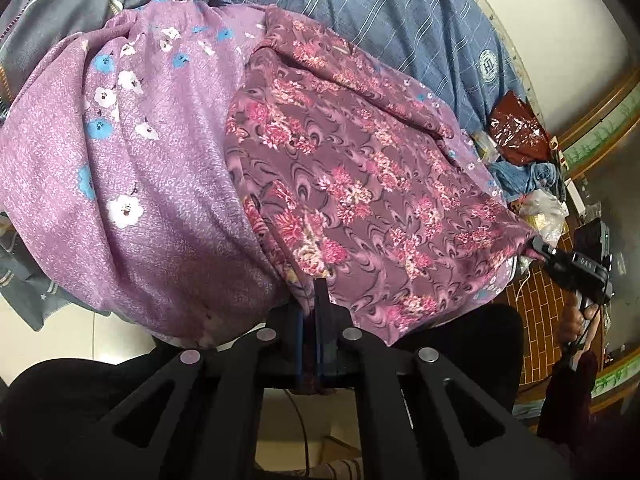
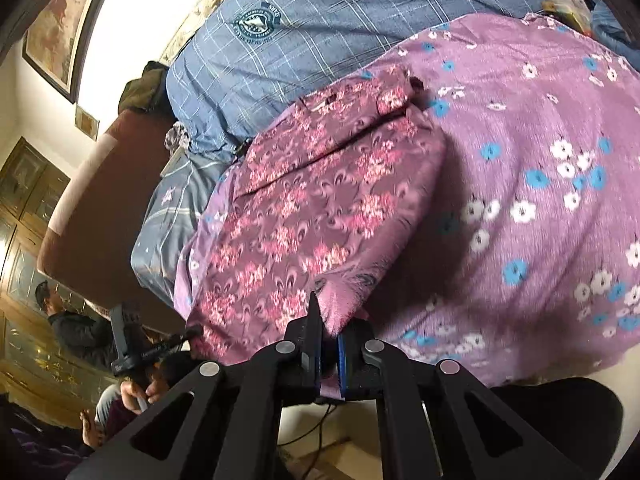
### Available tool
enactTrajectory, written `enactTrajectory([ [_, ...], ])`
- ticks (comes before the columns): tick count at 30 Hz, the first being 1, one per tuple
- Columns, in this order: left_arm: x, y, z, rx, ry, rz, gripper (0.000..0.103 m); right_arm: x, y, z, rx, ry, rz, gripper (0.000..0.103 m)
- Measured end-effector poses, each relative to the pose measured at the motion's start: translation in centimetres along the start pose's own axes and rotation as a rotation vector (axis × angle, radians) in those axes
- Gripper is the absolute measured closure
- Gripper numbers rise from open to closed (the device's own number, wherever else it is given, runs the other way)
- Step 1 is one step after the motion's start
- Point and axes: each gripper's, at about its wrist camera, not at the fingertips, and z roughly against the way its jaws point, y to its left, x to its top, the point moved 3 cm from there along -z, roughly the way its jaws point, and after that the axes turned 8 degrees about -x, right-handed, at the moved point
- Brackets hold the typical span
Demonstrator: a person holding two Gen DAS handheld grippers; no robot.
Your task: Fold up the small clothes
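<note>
Even indoor light, heavy fisheye bend, dark corners.
Soft motion blur on the lilac sheet (image 2: 540, 200); wall (image 2: 132, 40) blown out white; shadow beside the floral garment (image 2: 320, 208); glare off plastic bags (image 1: 520, 128).

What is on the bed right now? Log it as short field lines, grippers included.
surface: bed with blue plaid quilt
underlay: light purple cloth with white and blue flowers, spread over the bed
garment: dark floral garment, lying on the purple cloth
left gripper: shut on the garment's near edge
right gripper: shut on a corner of the garment's near edge
fold state: not yet folded over; the near edge is pinched at two points
clutter: red plastic bag at the bed's far end
</note>
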Motion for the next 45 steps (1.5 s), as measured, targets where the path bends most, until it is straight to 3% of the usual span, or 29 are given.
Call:
enactTrajectory([
  [9,0.5,-2.2,1.8,-0.009,0.049,-0.031,0.101,2.1,0.5,1.7,0.057,-0.070,-0.008,0.098],
  [13,0.9,-2.1,1.4,0.051,0.099,-0.056,0.101,3.6,0.6,2.5,0.091,-0.135,-0.005,0.098],
  [16,0.1,0.3,-0.6,0.103,0.174,0.017,0.100,4.0,0.2,1.2,0.071,-0.109,-0.024,0.098],
  [21,-2.1,3.5,-3.8,0.121,0.248,0.147,0.100,3.6,0.0,-0.6,0.057,-0.070,-0.034,0.098],
  [30,-3.6,4.0,-5.0,0.069,0.234,0.217,0.098,3.4,0.6,-0.9,0.042,-0.063,-0.023,0.098],
  [31,-3.4,3.8,-5.0,0.067,0.233,0.219,0.088,3.4,0.6,-1.0,0.040,-0.059,-0.023,0.098],
  [32,-3.5,3.5,-4.9,0.062,0.237,0.226,0.063,3.3,0.7,-1.2,0.035,-0.055,-0.022,0.098],
  [34,-3.9,2.9,-4.9,0.044,0.232,0.223,0.040,3.1,0.7,-1.2,0.027,-0.051,-0.021,0.098],
  [37,-4.0,2.7,-5.5,0.098,0.240,0.207,0.037,3.2,0.6,-1.2,0.029,-0.053,-0.031,0.098],
  [39,-3.9,3.4,-6.1,0.153,0.222,0.244,0.037,3.1,0.5,-1.6,0.031,-0.046,-0.038,0.098],
  [42,-3.6,3.5,-6.6,0.169,0.195,0.231,0.038,2.8,0.9,-2.0,0.034,-0.034,-0.036,0.098],
  [43,-3.6,3.5,-6.7,0.173,0.193,0.230,0.055,2.8,1.0,-2.1,0.034,-0.031,-0.033,0.098],
  [44,-3.8,3.6,-6.8,0.172,0.209,0.243,0.087,2.7,1.0,-2.2,0.033,-0.030,-0.031,0.098],
  [45,-4.0,3.7,-6.8,0.166,0.225,0.248,0.095,2.7,1.0,-2.2,0.031,-0.029,-0.031,0.098],
])
